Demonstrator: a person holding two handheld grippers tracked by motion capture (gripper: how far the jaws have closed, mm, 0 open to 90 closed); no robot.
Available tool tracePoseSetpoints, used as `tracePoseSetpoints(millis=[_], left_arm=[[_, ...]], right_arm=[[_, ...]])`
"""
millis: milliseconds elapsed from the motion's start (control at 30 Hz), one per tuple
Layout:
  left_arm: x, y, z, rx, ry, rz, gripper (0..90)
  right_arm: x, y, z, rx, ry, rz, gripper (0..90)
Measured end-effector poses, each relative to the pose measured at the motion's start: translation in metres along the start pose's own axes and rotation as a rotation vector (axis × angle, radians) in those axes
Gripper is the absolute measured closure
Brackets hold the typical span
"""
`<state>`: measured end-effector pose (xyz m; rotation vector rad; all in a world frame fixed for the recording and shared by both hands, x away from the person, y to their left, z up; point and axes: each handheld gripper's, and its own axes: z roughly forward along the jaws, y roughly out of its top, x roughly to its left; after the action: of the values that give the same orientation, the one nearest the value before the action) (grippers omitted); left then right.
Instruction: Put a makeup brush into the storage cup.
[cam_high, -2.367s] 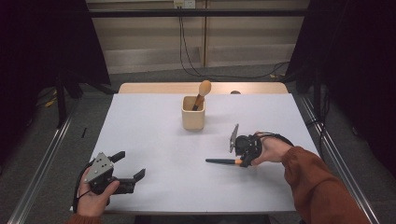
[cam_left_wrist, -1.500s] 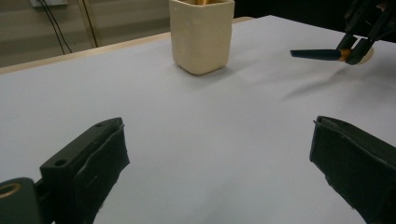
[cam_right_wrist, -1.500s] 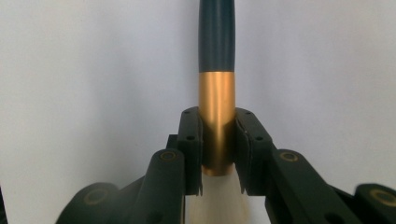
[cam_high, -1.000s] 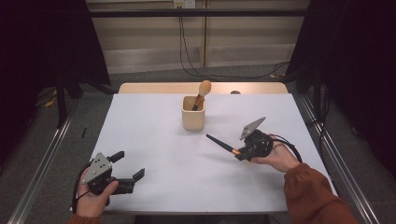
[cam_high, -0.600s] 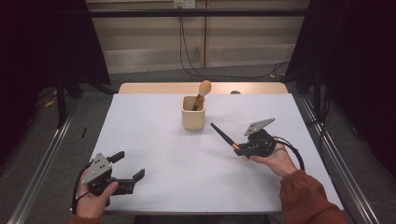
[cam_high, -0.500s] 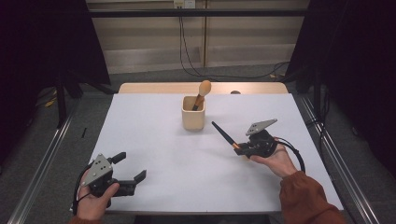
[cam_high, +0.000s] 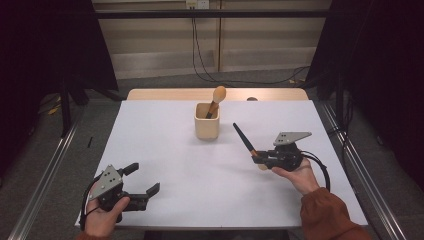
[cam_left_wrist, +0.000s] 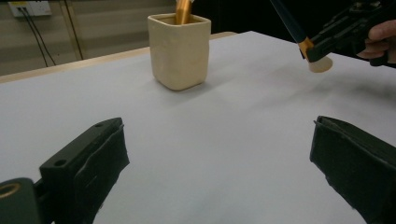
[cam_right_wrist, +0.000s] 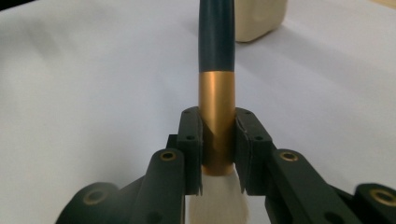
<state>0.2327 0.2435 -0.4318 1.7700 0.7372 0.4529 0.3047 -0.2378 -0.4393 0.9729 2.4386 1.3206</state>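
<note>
My right gripper (cam_high: 257, 159) is shut on a brush (cam_high: 242, 139) with a dark handle, a gold ferrule (cam_right_wrist: 216, 112) and pale bristles; its pads clamp the ferrule. The handle slants up and away toward the cream square cup (cam_high: 206, 121) at the table's middle back, short of it. A wooden-handled brush (cam_high: 216, 100) stands in that cup. My left gripper (cam_high: 144, 178) rests open near the front left edge, nothing between its fingers. In the left gripper view the cup (cam_left_wrist: 180, 49) stands ahead, with the held brush (cam_left_wrist: 299, 32) at upper right.
The white table (cam_high: 165, 145) has a wooden strip along its far edge. Metal rails run along both sides on the floor. Cables hang down the back wall.
The right gripper has swung the brush from lying level and pointing left to slanting up toward the cup, and shifted right. The left gripper has stayed put.
</note>
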Motion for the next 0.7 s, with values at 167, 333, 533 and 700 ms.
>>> tracePoseSetpoints(millis=[167,333,533,700], left_arm=[[-0.003,0.003,0.004,-0.024,-0.025,-0.012,2.1],[-0.009,0.006,0.007,-0.031,-0.061,0.004,1.9],[-0.012,0.008,0.013,-0.026,-0.078,0.022,1.8],[-0.015,0.011,0.017,-0.014,-0.097,0.040,1.9]], right_arm=[[0.010,0.005,-0.001,-0.031,0.058,-0.010,74.5],[0.019,0.010,0.001,-0.041,0.099,-0.038,74.5],[0.027,0.015,0.006,-0.023,0.130,-0.067,74.5],[0.034,0.021,0.013,-0.011,0.161,-0.095,74.6]])
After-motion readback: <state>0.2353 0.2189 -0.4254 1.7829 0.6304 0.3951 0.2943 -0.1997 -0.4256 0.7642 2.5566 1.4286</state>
